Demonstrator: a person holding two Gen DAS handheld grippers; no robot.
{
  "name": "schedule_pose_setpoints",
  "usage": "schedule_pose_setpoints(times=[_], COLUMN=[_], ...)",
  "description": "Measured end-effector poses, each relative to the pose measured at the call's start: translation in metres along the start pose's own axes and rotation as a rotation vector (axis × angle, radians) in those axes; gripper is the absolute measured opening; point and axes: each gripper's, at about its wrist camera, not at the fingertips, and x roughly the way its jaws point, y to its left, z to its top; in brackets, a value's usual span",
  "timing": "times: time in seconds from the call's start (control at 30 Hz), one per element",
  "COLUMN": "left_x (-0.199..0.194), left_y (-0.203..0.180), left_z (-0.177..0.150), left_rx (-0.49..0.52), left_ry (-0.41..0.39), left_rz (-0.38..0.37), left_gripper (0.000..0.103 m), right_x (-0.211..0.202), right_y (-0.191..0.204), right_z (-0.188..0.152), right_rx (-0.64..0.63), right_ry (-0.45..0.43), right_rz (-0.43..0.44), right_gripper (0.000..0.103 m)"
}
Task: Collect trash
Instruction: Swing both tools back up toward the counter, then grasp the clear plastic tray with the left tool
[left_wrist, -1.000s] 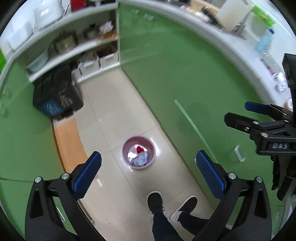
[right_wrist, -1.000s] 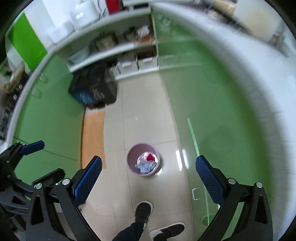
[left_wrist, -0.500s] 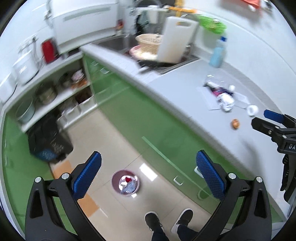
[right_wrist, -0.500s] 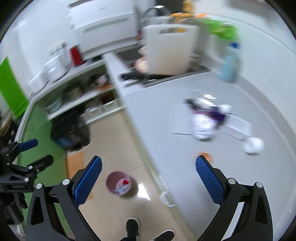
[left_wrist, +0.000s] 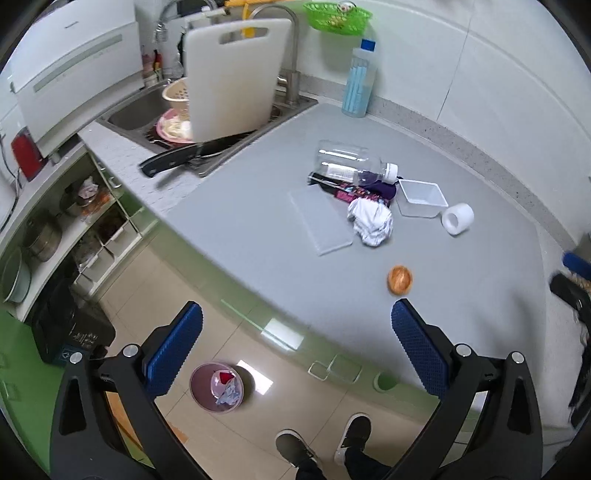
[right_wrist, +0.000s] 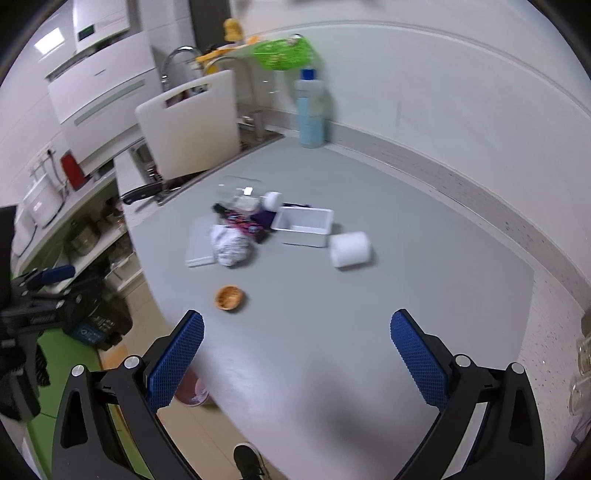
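1. the left hand-held gripper (left_wrist: 295, 339) hangs above the front edge of the grey desk (left_wrist: 258, 221), its blue-padded fingers spread wide with nothing between them.
2. the right hand-held gripper (right_wrist: 297, 347) hovers over the desk (right_wrist: 369, 314) itself, also spread wide and empty.
3. the trash lies in a cluster in the middle of the desk: a crumpled white paper wad (left_wrist: 371, 220) rests against a flat clear plastic lid (left_wrist: 319, 218), with a dark purple patterned wrapper (left_wrist: 351, 192) just behind it.
4. a clear plastic bottle with a white cap (left_wrist: 351, 166) lies on its side at the back of the cluster, touching the wrapper.
5. a clear rectangular plastic container (left_wrist: 421, 197) stands open beside the wrapper, and a white tape roll (left_wrist: 458, 218) lies just beside the container.
6. a small orange round cap (left_wrist: 399, 279) sits apart from the cluster, nearer the desk's front edge.
7. a round pink bin (left_wrist: 216, 387) stands on the tiled floor below the desk, with crumpled paper and something red inside.
8. a white cutting board (left_wrist: 232, 77) leans upright in the steel sink (left_wrist: 147, 110), and a black-handled knife (left_wrist: 170, 162) lies at the sink's edge.
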Motion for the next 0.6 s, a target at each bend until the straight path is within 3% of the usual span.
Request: schedule_pose_setpoints(times=[0.3,0.6], left_x=[0.076,0.142], left_y=[-0.025,-0.017], left_z=[0.056,0.088], left_rx=[-0.032,-0.111], left_ry=[0.073,0.153], left_rz=[0.075,0.152], left_gripper=[0.1,0.1], right_x=[0.02,0.047], right_y=[-0.037,-0.052], right_z=[0.013,0.027], right_rx=[0.002,-0.018], right_ry=[0.021,0.053], right_rz=[0.023,0.059], right_gripper=[0.097,0.097])
